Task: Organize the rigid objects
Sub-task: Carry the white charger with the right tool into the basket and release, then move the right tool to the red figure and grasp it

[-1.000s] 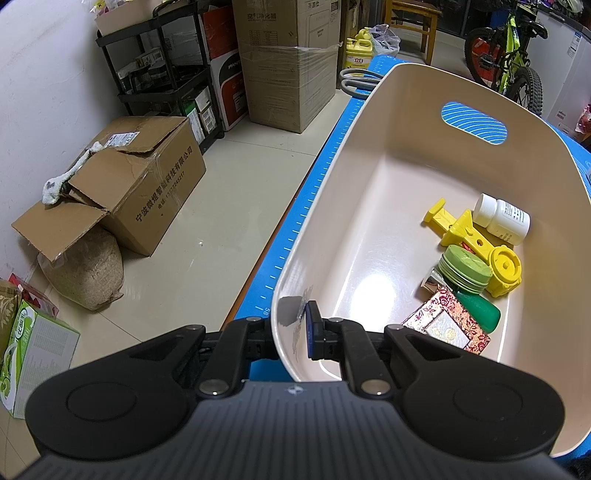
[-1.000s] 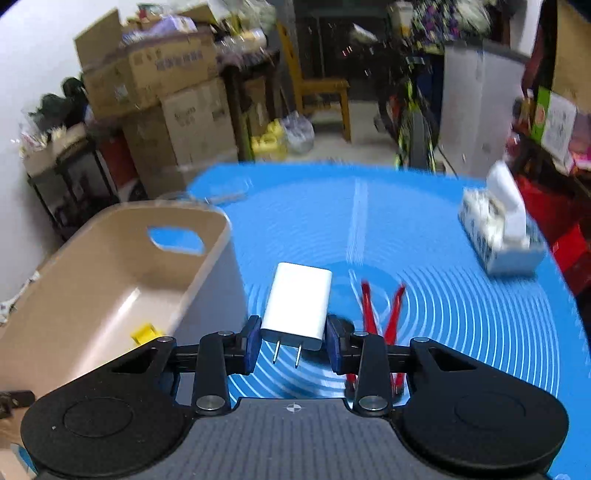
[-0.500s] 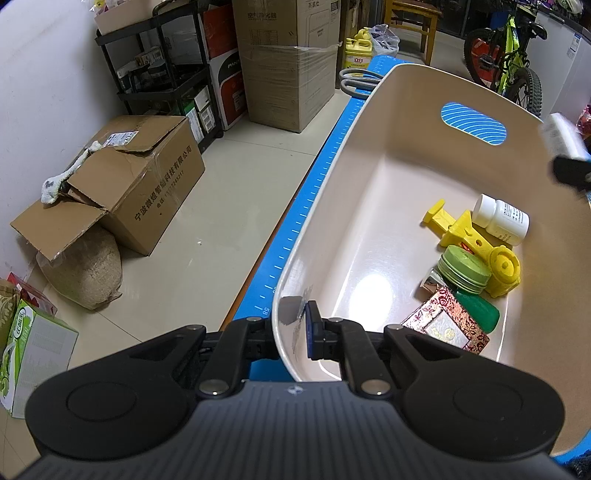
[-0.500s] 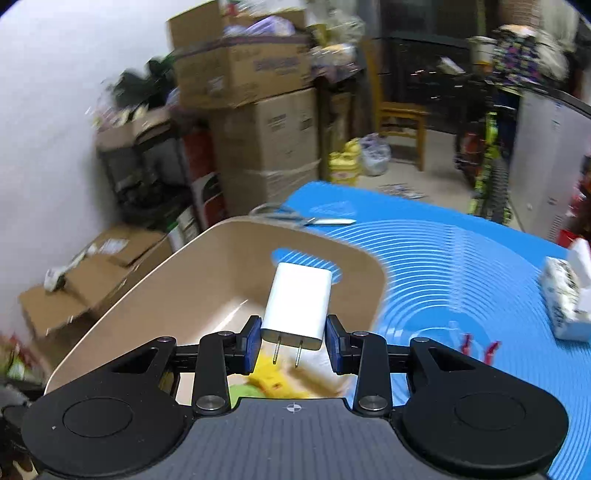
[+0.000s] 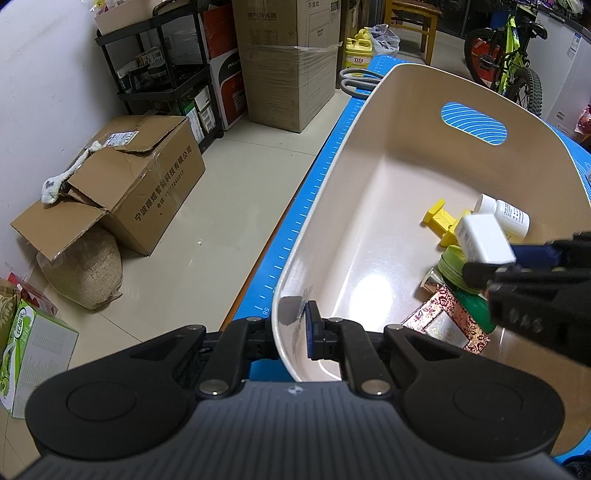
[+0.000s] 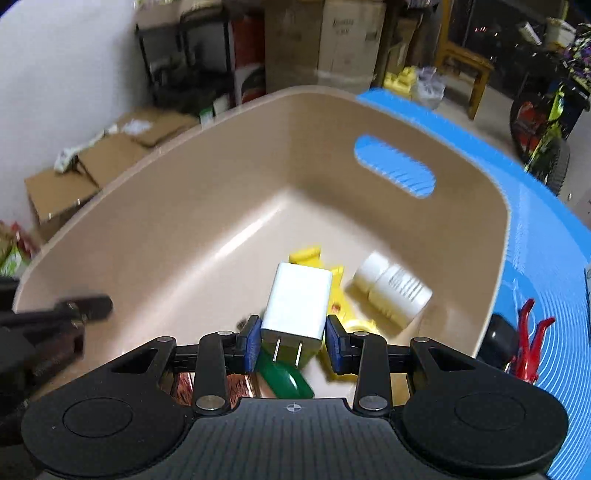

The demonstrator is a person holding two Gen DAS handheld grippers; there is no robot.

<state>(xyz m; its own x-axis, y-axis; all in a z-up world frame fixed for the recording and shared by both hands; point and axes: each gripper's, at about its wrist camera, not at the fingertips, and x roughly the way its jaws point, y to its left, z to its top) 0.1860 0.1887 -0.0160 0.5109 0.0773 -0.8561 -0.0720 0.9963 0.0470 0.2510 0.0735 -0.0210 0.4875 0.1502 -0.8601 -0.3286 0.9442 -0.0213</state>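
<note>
Red clips (image 6: 532,332) only in right view

Torn brown cardboard box (image 5: 122,184) beside a tan burlap sack (image 5: 86,275) on pale floor tiles (image 5: 221,206), black metal shelving (image 5: 159,74), wooden chair (image 5: 410,18), green-yellow bicycle (image 5: 513,55) further back.

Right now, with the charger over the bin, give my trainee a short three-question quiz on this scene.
1. True or false: the right tongs grip the white charger.
2. What do the left tongs clamp? A) white bottle B) rim of the beige bin C) scissors
3. Fill in: the charger hangs ___ the bin.

Key: 1 true; 2 B; 3 over
</note>
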